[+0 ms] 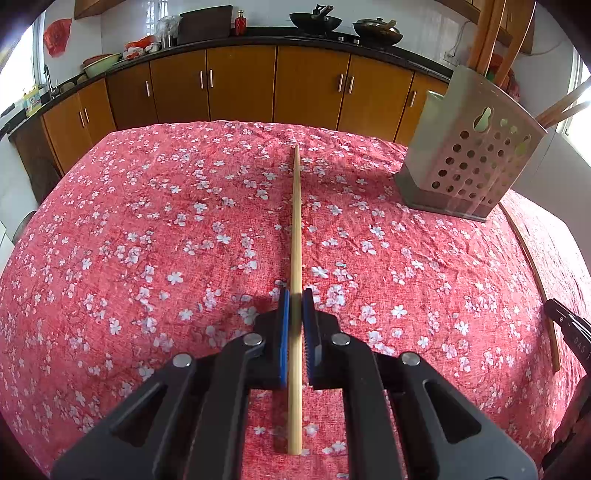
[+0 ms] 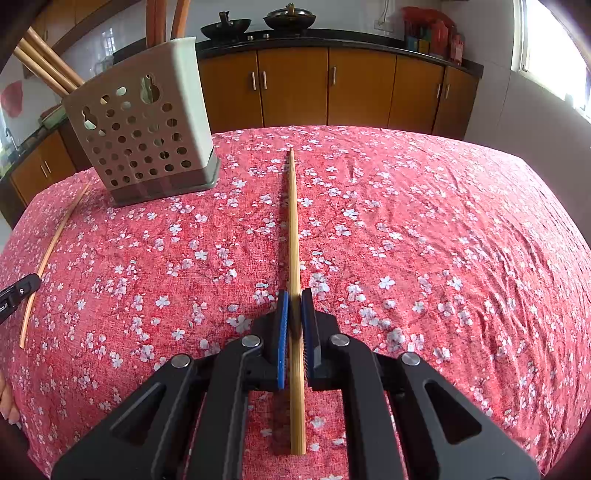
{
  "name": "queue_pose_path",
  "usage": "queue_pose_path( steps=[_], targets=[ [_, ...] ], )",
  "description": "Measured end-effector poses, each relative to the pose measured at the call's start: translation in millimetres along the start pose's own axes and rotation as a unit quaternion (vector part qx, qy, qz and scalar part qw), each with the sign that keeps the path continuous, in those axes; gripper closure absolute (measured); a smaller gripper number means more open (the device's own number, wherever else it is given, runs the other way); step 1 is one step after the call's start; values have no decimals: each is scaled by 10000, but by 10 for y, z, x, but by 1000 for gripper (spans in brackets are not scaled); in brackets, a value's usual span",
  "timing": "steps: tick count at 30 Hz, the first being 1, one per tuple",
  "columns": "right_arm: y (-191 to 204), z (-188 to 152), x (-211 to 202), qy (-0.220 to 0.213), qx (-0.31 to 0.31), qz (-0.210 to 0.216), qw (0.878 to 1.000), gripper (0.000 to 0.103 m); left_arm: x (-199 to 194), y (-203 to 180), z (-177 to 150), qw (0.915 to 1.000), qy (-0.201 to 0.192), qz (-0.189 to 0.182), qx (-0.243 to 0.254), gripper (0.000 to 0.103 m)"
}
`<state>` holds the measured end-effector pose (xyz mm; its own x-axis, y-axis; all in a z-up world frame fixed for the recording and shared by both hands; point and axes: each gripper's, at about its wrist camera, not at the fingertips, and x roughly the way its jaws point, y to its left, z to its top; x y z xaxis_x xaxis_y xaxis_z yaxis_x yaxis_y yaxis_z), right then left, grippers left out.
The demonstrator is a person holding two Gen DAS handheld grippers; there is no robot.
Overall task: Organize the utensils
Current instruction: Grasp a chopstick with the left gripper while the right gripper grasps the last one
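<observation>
Both grippers, left gripper (image 1: 296, 325) and right gripper (image 2: 295, 325), level, each clamp a chopstick (image 1: 296, 229).

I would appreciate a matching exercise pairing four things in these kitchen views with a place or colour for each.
Things:
1. utensil holder
2. tablecloth
3. woks
4. chopstick

Place or colour:
a. red with white blossoms
b. between the pads of the left gripper
c. grey with round holes, standing on the table
d. on the far counter above the brown cabinets

Pairs: 1-c, 2-a, 3-d, 4-b
</observation>
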<state>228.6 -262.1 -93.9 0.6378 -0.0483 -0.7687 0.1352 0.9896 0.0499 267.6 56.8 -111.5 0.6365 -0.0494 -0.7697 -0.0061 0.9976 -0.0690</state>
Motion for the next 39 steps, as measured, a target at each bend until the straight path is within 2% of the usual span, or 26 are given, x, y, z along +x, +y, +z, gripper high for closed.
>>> queue_pose_path(
  steps=[34, 39],
  targets=[
    [-5, -2, -7, -6, 1, 1, 10000, 94, -17, 13, 0, 9999, -5, -75, -101, 93],
    [-16, -5, -9, -7, 18, 17, 10000, 94, -44, 24, -16, 9999, 23, -131, 54, 93]
  ],
)
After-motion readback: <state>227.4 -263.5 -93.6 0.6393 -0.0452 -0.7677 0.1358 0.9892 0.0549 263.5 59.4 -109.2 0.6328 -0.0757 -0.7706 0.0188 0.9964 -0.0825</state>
